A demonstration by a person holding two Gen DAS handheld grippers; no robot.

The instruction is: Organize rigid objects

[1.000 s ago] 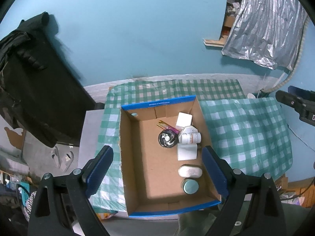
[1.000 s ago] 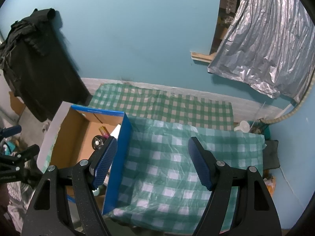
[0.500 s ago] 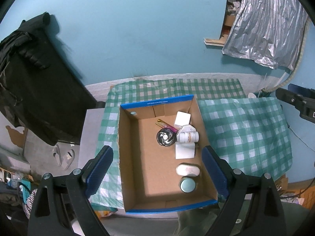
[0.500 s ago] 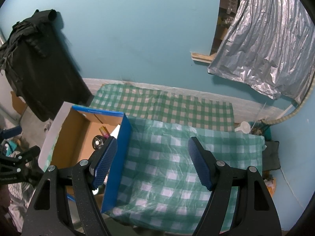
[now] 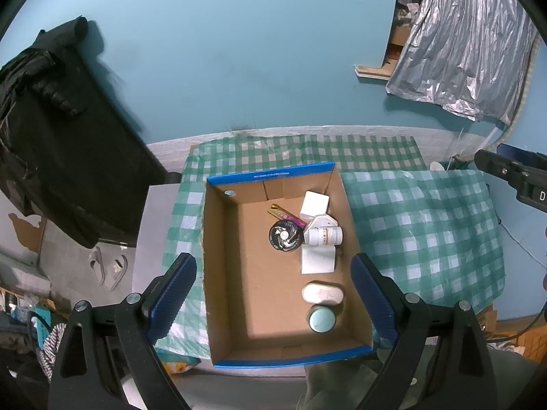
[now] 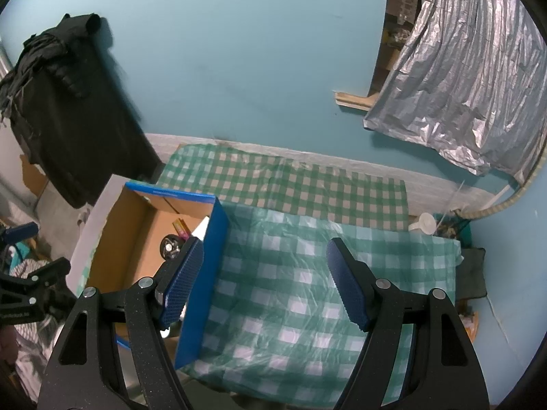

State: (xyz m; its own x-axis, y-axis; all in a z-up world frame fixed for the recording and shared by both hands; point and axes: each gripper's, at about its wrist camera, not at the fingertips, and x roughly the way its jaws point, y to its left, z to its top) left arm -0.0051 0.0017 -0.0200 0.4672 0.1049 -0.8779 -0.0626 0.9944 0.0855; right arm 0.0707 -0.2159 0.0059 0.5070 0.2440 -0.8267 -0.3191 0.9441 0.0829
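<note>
A blue-rimmed cardboard box point(image 5: 218, 239) sits on the checked tablecloth. Inside lie a small black fan point(image 5: 285, 237), a white pill bottle point(image 5: 323, 235) on its side, a white square block point(image 5: 314, 203), a white card point(image 5: 318, 259), a white oval case point(image 5: 322, 294), a round teal-lidded tin point(image 5: 321, 319) and a gold-and-pink stick point(image 5: 285, 214). My left gripper point(image 5: 273, 294) hangs open high above the box, nothing between its blue pads. My right gripper point(image 6: 265, 276) is open over the bare cloth point(image 6: 307, 273) right of the box point(image 6: 215, 239), holding nothing.
A teal wall stands behind the table. A black garment point(image 5: 58, 136) hangs at left, silver foil sheeting point(image 5: 461, 44) at upper right. A white cup point(image 6: 424, 223) sits past the table's far right corner. Slippers point(image 5: 109, 268) lie on the floor at left.
The box sits a touch higher in the left wrist view than a second ago; otherwise nothing has visibly changed and both grippers stay open.
</note>
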